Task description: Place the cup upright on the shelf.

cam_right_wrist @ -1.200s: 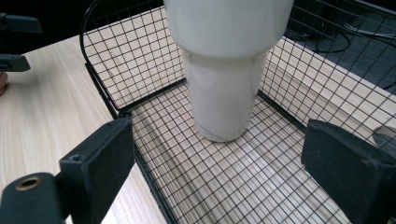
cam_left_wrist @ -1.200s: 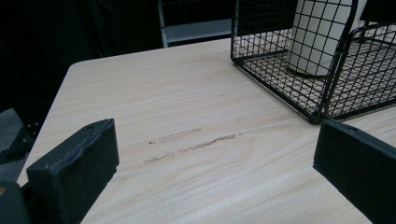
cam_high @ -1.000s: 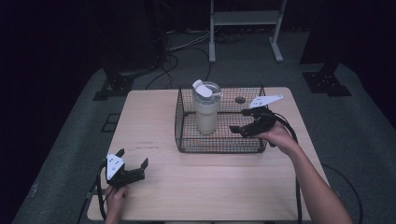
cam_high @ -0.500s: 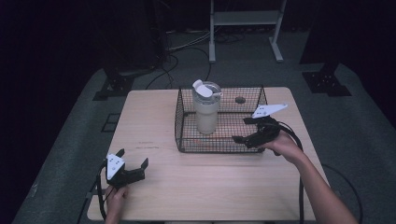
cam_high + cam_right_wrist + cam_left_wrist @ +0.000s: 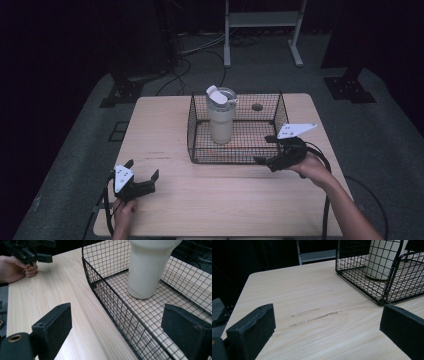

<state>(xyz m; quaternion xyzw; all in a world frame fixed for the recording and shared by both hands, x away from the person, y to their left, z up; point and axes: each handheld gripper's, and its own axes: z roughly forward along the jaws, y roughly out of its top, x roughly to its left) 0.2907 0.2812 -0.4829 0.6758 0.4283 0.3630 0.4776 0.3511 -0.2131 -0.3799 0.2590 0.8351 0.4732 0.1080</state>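
Tumbler (image 5: 220,120) standing inside basket (image 5: 197,145), ahead of spread, empty right gripper (image 5: 269,149); left gripper (image 5: 142,176) idling spread on desk (image 5: 225,195); placing seemingly done.

**One overhead camera, two low ones on the grippers**

The high view looks forward and down from above the near edge of the table (image 5: 215,200), far enough to take in the whole top and the floor beyond. The left gripper view sits low near the near-left corner, close over the wood, facing the basket (image 5: 372,277) across the table. The right gripper view sits low by the basket's near-right corner (image 5: 112,305), very close to the mesh, facing the table's left edge. All three share the basket and the cup (image 5: 221,117) in it.
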